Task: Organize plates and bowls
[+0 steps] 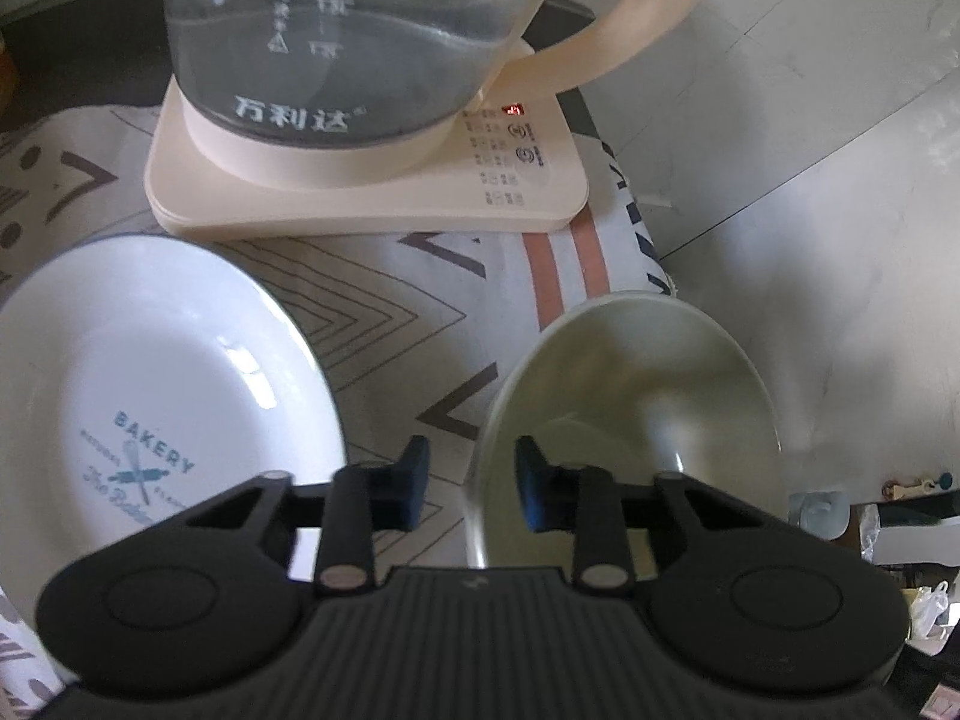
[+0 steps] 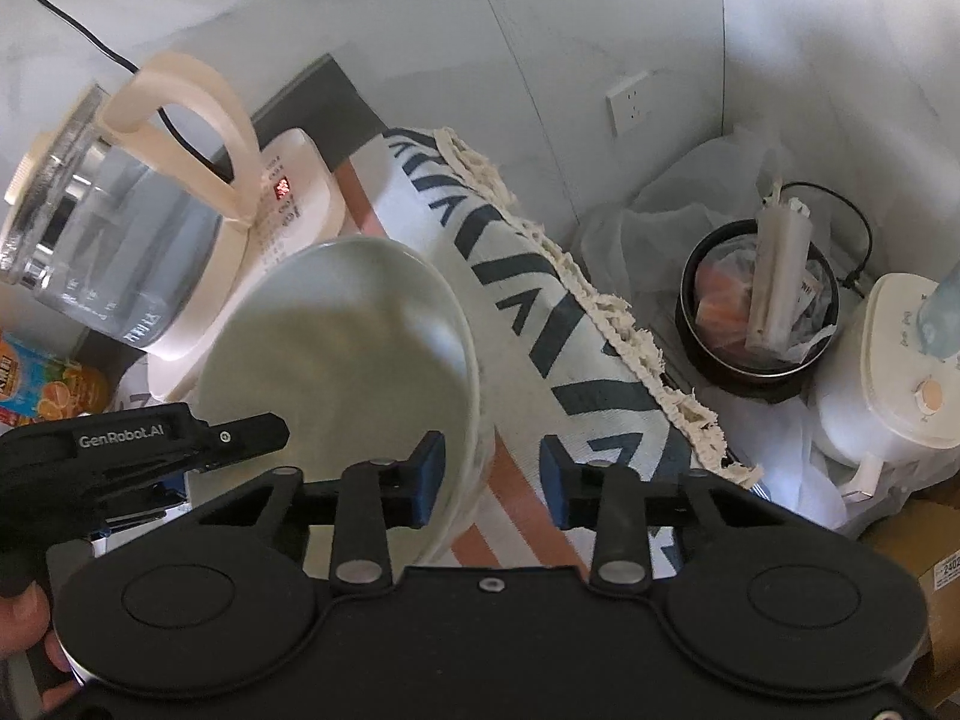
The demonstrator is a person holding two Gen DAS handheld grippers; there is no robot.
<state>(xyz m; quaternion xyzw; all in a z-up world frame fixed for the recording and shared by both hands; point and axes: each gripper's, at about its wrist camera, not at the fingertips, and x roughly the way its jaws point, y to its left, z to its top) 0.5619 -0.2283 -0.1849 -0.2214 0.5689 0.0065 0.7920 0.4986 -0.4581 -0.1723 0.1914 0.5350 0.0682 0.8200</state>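
Two tools spread: left tool [image 1: 472,480], right tool [image 2: 489,480]; pale-green bowl [image 1: 630,396], white BAKERY plate [image 1: 150,384].

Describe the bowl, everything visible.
The bowl is pale greenish-cream, glossy like ceramic, deep, thin-rimmed and empty. It sits upright on the patterned cloth near the table's right edge, in front of the kettle base and right of the plate. Both open grippers straddle its rim; contact is unclear.

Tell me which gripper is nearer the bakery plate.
Left. The left gripper hangs open with the bakery plate just beside its left finger. The right gripper straddles the green bowl's rim, farther off.
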